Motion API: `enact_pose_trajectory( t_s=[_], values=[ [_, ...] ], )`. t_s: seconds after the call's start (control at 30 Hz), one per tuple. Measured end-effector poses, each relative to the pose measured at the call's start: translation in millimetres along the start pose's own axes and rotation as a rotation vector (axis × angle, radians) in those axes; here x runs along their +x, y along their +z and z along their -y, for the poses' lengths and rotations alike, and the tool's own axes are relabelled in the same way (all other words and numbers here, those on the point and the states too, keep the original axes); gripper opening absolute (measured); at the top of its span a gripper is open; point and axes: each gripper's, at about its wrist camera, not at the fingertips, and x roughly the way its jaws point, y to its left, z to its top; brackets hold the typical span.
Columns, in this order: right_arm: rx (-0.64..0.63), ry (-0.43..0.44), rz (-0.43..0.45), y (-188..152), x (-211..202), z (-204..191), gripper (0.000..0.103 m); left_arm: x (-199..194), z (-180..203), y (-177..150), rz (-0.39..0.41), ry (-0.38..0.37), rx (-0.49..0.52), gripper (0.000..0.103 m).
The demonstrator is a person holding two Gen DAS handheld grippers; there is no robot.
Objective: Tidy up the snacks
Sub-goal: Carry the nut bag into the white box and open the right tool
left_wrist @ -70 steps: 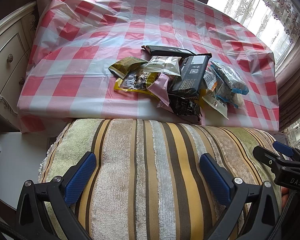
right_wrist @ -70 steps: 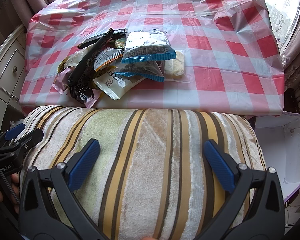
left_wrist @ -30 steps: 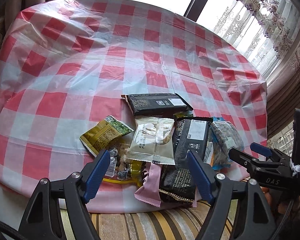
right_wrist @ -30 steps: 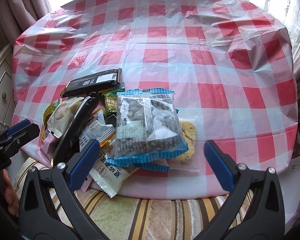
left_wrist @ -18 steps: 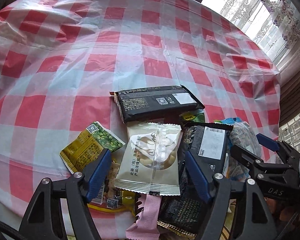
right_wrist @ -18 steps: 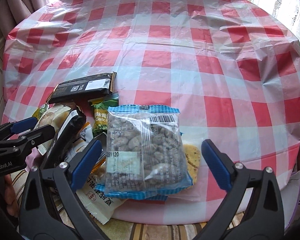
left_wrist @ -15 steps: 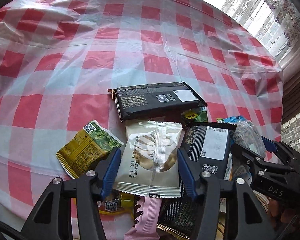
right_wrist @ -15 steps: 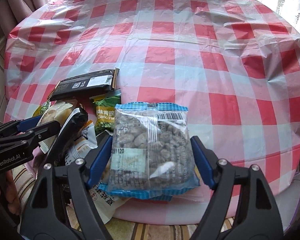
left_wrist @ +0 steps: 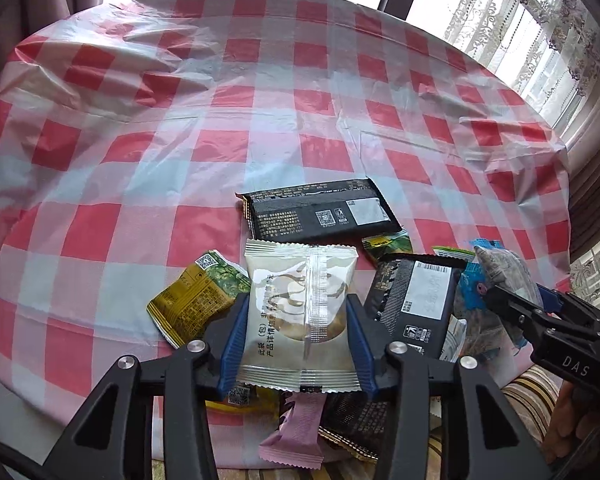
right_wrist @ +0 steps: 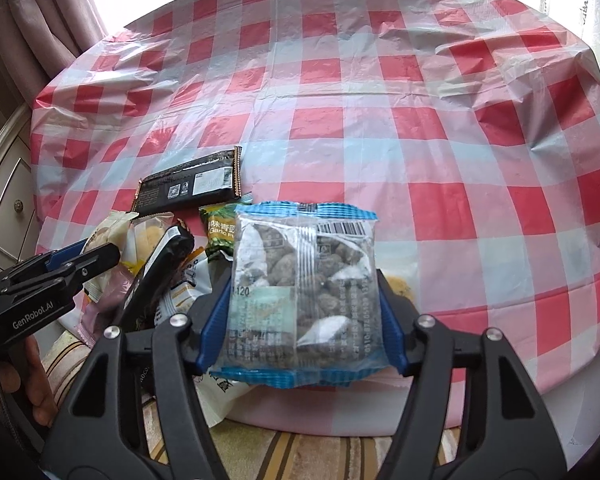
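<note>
The cream packet (left_wrist: 300,312) tops the snack pile at the table's near edge, its long axis running away between the left gripper (left_wrist: 298,340), whose jaws are closing onto its side edges. The right gripper (right_wrist: 300,320) likewise closes around the blue-edged clear bag (right_wrist: 304,292) just beside. No container shows.

Snack packets (left_wrist: 302,312) lie heaped at table's near edge.
</note>
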Motion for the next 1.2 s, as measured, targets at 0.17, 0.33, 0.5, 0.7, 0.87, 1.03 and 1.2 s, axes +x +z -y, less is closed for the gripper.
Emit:
enact_pose_trajectory(
  t_s=[0.17,0.33,0.5,0.7,0.87,1.03,1.2],
  values=[
    [0.033,0.016,0.04,-5,-19,12,0.067,-20,7,0,0.061,0.026,-0.003,0.047],
    [0.085,0.024,0.071,-13,-39,35,0.067,-40,35,3,0.098,0.003,0.038,0.047],
    [0.165,0.006,0.089,-32,-62,75,0.067,-46,96,2,0.094,-0.078,0.151,0.047],
    [0.316,-0.067,0.103,-70,-93,149,0.067,-32,197,-16,0.019,-0.214,0.337,0.047],
    [0.435,-0.158,0.085,-110,-107,211,0.067,-14,289,-48,-0.094,-0.325,0.538,0.047],
    [0.568,-0.234,0.015,-156,-101,266,0.067,13,361,-83,-0.256,-0.397,0.707,0.047],
    [0.672,-0.255,-0.051,-195,-86,303,0.067,41,408,-115,-0.388,-0.397,0.817,0.047]
  ],
)
